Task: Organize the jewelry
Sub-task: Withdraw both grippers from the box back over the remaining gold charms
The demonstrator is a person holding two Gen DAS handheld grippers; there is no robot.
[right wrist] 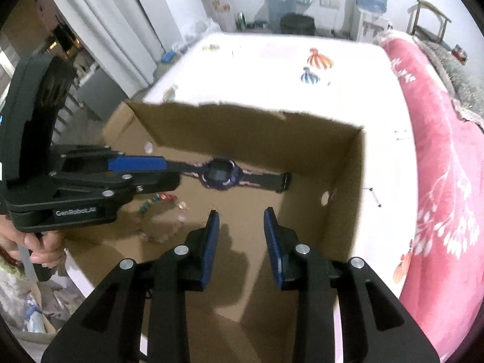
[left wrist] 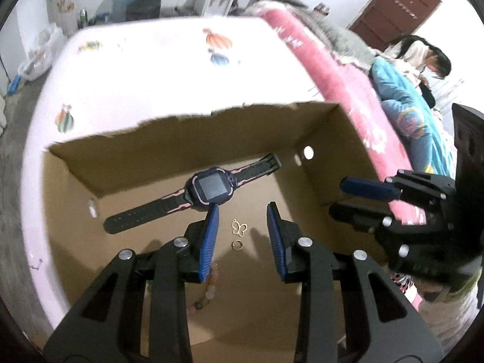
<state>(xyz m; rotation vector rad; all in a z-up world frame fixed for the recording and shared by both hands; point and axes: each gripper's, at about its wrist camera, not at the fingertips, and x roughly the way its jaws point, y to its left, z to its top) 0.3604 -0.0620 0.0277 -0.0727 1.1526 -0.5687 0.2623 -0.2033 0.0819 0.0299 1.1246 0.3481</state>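
Inside box (left wrist: 317, 139), left gripper (left wrist: 242, 236) gapes, probably clear of watch (left wrist: 211, 189).

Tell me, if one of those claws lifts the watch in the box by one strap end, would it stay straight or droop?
Probably droop: the watch has long, thin rubbery-looking straps either side of a chunky case, so the case would likely sag. It looks light. The ribbed strap surface should give the left gripper, now open just short of it, decent grip.

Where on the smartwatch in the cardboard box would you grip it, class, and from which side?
Grip the smartwatch on its near strap, from above. The strap lies stretched out, narrow enough for open fingers to straddle, while the bulky case looks wider and smoother. The left tool already hangs open over the cardboard box.
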